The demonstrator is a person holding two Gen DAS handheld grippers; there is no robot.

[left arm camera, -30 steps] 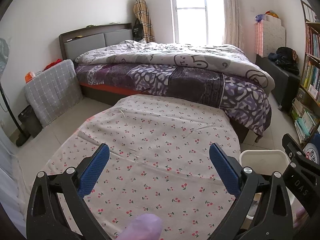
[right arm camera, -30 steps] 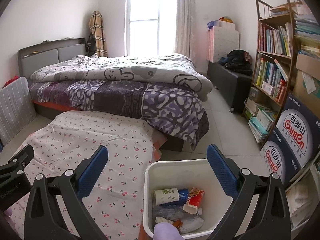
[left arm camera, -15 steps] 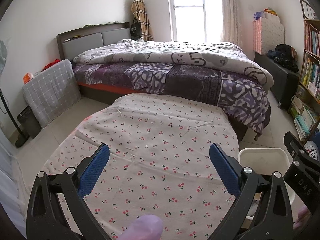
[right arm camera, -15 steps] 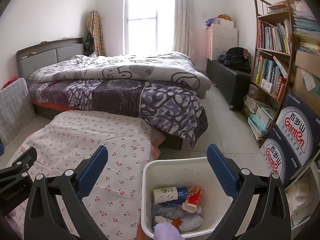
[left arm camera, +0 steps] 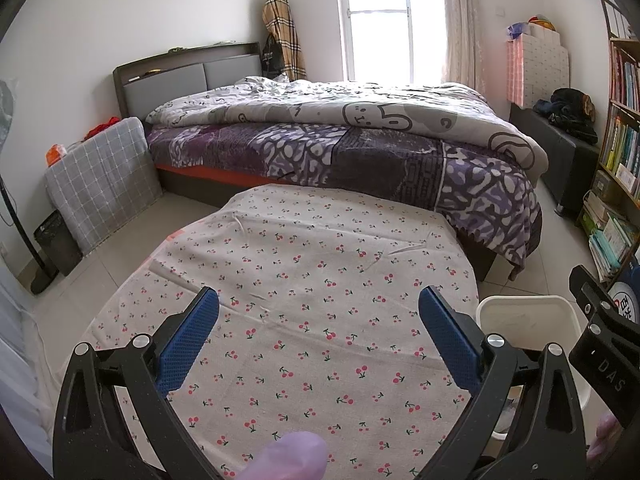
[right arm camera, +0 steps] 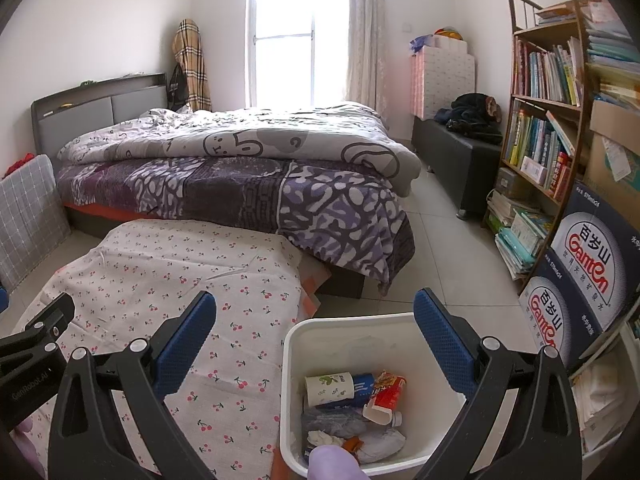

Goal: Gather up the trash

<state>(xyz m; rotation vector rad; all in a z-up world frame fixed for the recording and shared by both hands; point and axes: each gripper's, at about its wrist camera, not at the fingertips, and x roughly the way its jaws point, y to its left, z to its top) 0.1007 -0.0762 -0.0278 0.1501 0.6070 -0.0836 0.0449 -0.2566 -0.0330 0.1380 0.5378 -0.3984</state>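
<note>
White plastic formed the bin (right arm camera: 352, 332) standing on the tiled floor (right arm camera: 448, 276) just beside the worktop (left arm camera: 304, 280), and the trash lay inside it: a paper cup (right arm camera: 329, 389) printed with green leaves on its side, a red and white carton (right arm camera: 387, 392) near it, a crumpled clear bottle (right arm camera: 340, 422) and wads of paper (right arm camera: 378, 440) beneath. The right tongs (right arm camera: 314, 336) hung above the bin with their blue pads spread wide apart and nothing between them, one pad over the worktop's edge and the other over the bin's far corner. The left tongs (left arm camera: 318, 332) were likewise wide apart and held nothing, poised over the cherry-print cloth (left arm camera: 280, 264) that covered the worktop. From the left wrist view the bin's rim (left arm camera: 524, 304) showed at the worktop's right side, partly hidden behind the tongs' black frame. Behind the worktop stood a bed (left arm camera: 360, 148) with a purple patterned cover and a grey quilt, and a bookshelf (right arm camera: 548, 128) full of books rose at the right wall, with blue Ganten boxes (right arm camera: 588, 264) stacked near its foot.
</note>
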